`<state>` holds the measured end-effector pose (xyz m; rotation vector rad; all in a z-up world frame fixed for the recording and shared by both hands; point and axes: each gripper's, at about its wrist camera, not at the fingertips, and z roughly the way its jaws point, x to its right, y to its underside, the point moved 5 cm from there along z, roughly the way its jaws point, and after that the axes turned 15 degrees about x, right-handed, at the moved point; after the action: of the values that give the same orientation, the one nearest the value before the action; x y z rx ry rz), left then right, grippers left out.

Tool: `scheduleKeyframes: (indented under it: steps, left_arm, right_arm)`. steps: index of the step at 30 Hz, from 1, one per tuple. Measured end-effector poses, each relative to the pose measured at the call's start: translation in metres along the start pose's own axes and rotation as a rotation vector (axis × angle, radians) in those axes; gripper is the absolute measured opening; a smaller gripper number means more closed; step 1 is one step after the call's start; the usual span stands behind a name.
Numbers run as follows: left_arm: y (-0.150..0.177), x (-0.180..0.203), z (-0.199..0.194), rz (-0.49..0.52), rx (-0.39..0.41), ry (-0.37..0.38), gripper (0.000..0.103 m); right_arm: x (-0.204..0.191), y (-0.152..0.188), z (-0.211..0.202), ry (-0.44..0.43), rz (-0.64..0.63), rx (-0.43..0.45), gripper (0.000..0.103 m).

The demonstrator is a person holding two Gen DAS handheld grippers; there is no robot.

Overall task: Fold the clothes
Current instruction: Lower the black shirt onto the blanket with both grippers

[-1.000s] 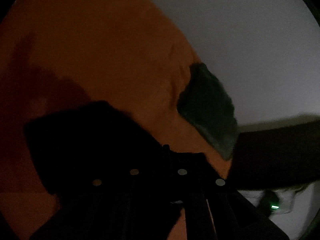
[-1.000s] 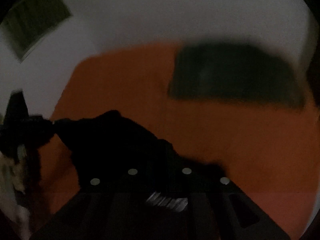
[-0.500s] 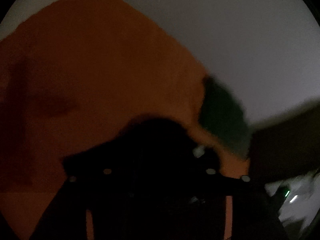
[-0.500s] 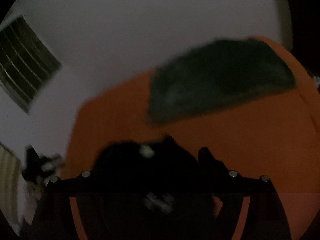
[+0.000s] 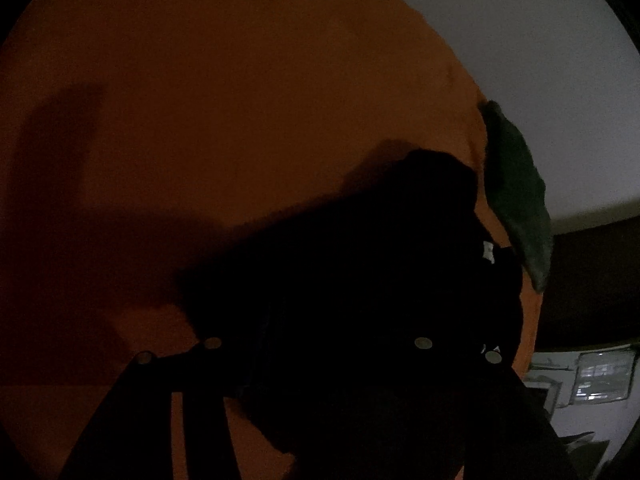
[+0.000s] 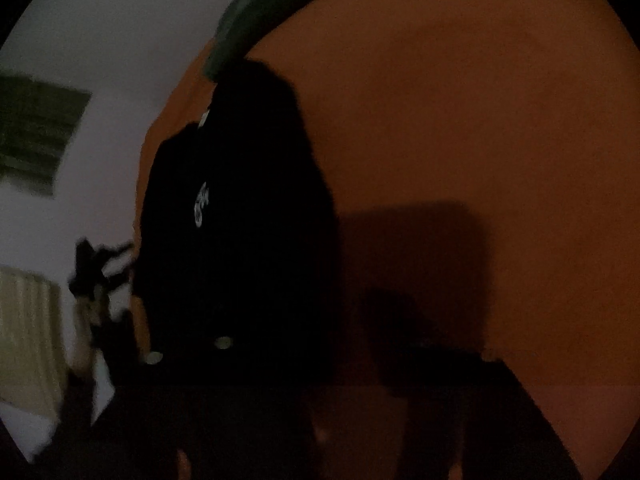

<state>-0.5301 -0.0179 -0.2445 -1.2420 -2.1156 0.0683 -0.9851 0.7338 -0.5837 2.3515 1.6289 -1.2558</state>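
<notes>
The frames are very dark. A black garment (image 5: 380, 260) with a small white label (image 5: 488, 250) lies bunched on the orange cloth surface (image 5: 240, 100). My left gripper (image 5: 318, 344) is right at its near edge, fingers spread wide, open. In the right wrist view the same black garment (image 6: 240, 220), showing a white print (image 6: 201, 204), lies on the left part of the orange surface (image 6: 460, 100). My right gripper (image 6: 320, 348) is open at its near end. The fingertips are lost in shadow.
A dark green cloth (image 5: 516, 192) lies at the orange surface's edge, just beyond the black garment, also seen as the green cloth (image 6: 260, 12). White wall lies beyond. A blurred dark shape (image 6: 96, 272) sits past the left edge. A lit window (image 5: 600, 376) shows at lower right.
Both grippers were shut on the black garment one second ago and have since spread open. The garment now lies on the orange surface, and both cameras have swung.
</notes>
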Motion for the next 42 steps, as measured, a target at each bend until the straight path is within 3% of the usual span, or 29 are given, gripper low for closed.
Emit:
scheduleKeyframes:
  steps: [1,2,3,5,11,12,15,16,17,18,19,22,25,29,31,32,33,35,40,42]
  left_arm:
    - [0.001,0.0,0.002,0.005,0.017,0.003,0.046]
    - [0.003,0.0,0.003,0.01,0.034,0.006,0.035]
    - [0.005,0.0,0.007,0.021,0.05,-0.001,0.003]
    - [0.005,-0.001,0.009,0.032,0.062,-0.016,0.0]
    - [-0.016,-0.013,-0.008,0.025,0.167,-0.055,0.0]
    - [-0.018,-0.017,-0.009,0.016,0.166,-0.057,0.0]
    - [-0.017,-0.026,-0.006,-0.031,0.103,-0.025,0.0]
    - [-0.016,-0.03,-0.005,-0.047,0.082,-0.014,0.004]
    - [-0.016,-0.033,-0.004,-0.062,0.06,-0.004,0.008]
    - [-0.014,-0.035,-0.002,-0.08,0.034,0.005,0.018]
    - [-0.012,-0.036,0.0,-0.096,0.008,0.014,0.028]
    - [-0.019,-0.038,-0.007,-0.095,0.061,0.019,0.039]
    - [-0.026,-0.036,-0.011,-0.08,0.072,0.033,0.057]
    - [-0.022,-0.039,0.004,-0.047,0.04,-0.01,0.058]
    - [-0.017,-0.04,0.01,-0.056,0.047,-0.001,0.054]
    - [-0.014,-0.038,0.01,-0.051,0.077,0.027,0.039]
    - [-0.012,-0.036,0.013,-0.033,0.077,0.014,0.001]
    - [-0.007,-0.032,0.019,0.004,0.078,-0.013,0.0]
    - [-0.029,-0.04,-0.002,-0.008,0.176,-0.054,0.0]
    - [-0.036,-0.049,-0.007,-0.04,0.161,-0.046,0.0]
  right_arm:
    - [-0.004,-0.003,-0.005,0.025,-0.03,0.026,0.004]
    - [-0.008,-0.006,-0.011,0.05,-0.06,0.053,0.002]
    - [-0.012,-0.009,-0.016,0.075,-0.089,0.079,0.002]
    - [-0.021,-0.015,-0.028,0.125,-0.149,0.132,0.002]
    - [-0.022,-0.09,-0.128,0.432,-0.304,0.5,0.002]
    - [-0.017,-0.102,-0.136,0.438,-0.29,0.509,0.002]
    - [0.001,-0.118,-0.139,0.497,-0.264,0.484,0.003]
    - [0.008,-0.118,-0.134,0.495,-0.236,0.433,0.005]
    - [0.014,-0.119,-0.128,0.492,-0.207,0.381,0.014]
    - [0.021,-0.119,-0.123,0.489,-0.179,0.33,0.022]
    - [0.027,-0.119,-0.119,0.486,-0.151,0.279,0.037]
    - [0.04,-0.105,-0.122,0.442,-0.051,0.303,0.061]
    - [0.047,-0.09,-0.117,0.4,0.001,0.291,0.062]
    - [0.064,-0.082,-0.103,0.342,0.095,0.251,0.062]
    - [0.072,-0.077,-0.101,0.311,0.153,0.244,0.062]
    - [0.076,-0.073,-0.1,0.285,0.184,0.251,0.061]
    - [0.079,-0.069,-0.099,0.259,0.215,0.259,0.059]
    - [0.081,-0.063,-0.1,0.248,0.225,0.275,0.04]
    - [0.079,-0.062,-0.107,0.287,0.184,0.322,0.032]
    - [0.078,-0.057,-0.106,0.272,0.191,0.324,0.032]
